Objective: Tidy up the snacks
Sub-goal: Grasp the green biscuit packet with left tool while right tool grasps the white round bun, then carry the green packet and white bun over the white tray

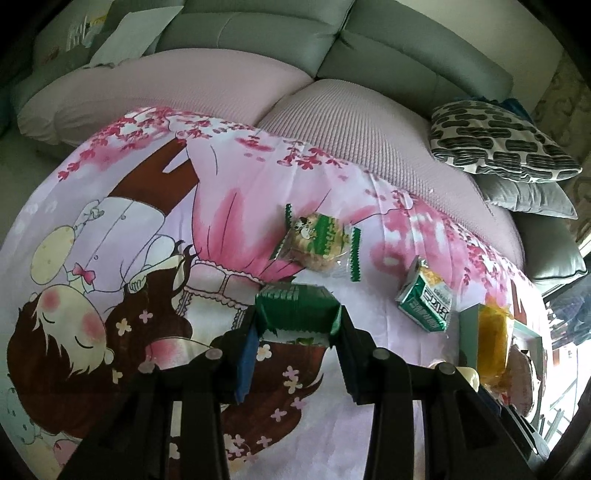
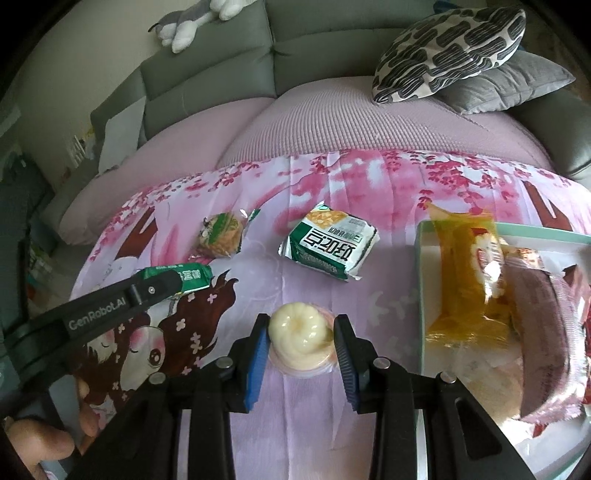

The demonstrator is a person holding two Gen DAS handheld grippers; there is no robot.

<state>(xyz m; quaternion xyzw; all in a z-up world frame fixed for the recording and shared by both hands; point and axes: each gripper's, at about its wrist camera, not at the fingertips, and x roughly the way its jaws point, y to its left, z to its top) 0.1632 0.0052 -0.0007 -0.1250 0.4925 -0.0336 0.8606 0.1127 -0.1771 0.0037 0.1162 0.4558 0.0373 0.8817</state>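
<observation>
My left gripper [image 1: 297, 325] is shut on a dark green snack packet [image 1: 295, 306], held a little above the pink cartoon cloth [image 1: 207, 229]. In the right wrist view the left gripper [image 2: 159, 288] comes in from the left with that packet [image 2: 190, 278]. My right gripper [image 2: 302, 326] is shut on a cream-coloured pudding cup [image 2: 299, 334] just over the cloth. A round biscuit in a clear wrapper [image 1: 317, 240] [image 2: 221, 232] and a green-and-white packet [image 1: 424, 299] [image 2: 328, 243] lie loose on the cloth. The mint-rimmed tray [image 2: 419, 258] [image 1: 466, 325] holds a yellow packet [image 2: 461, 280] and a purple packet [image 2: 543, 332].
The cloth covers a pink sofa seat [image 2: 332, 118] with a grey backrest [image 2: 314, 48]. A black-and-white patterned cushion [image 2: 447, 48] and grey cushions [image 2: 517, 81] sit at the back right. A plush toy [image 2: 192, 22] rests on the backrest. A person's hand [image 2: 37, 443] shows at the lower left.
</observation>
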